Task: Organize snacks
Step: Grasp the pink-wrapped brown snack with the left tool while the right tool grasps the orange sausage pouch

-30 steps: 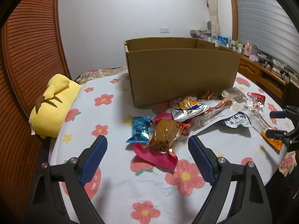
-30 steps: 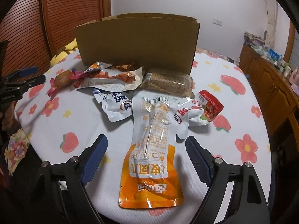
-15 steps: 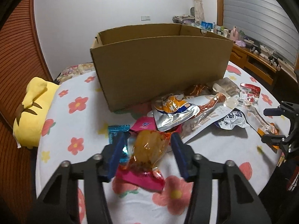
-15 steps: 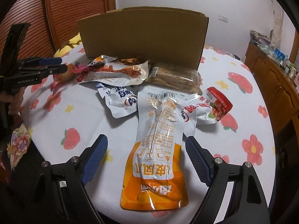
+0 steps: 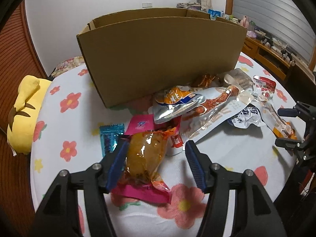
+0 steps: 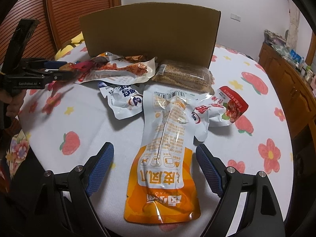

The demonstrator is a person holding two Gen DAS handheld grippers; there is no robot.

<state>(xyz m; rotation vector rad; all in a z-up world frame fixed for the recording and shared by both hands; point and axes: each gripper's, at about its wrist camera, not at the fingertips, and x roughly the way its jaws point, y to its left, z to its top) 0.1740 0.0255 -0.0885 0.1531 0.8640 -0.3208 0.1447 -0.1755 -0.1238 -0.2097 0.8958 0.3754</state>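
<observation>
Round table (image 5: 227,154), white textured cloth printed with flowers and strawberries; slatted wood panels to the left. Tall corrugated box (image 5: 158,59) stands behind glossy crinkled packets. My left gripper (image 5: 156,156) is opening around the amber pouch (image 5: 145,152), right pad clear. My right gripper (image 6: 154,164) stands released astride the orange-white sachet (image 6: 165,158).

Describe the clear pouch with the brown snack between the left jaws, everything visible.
The pouch is glossy clear plastic with orange-red printed ends, bulging around a brownish-yellow lump. It lies lengthwise between the left gripper, whose jaws are opening: the left pad touches its side, the right pad stands clear. Its near end rests on a pink packet on the flowered tablecloth; a blue wrapper lies just beside it.
</observation>
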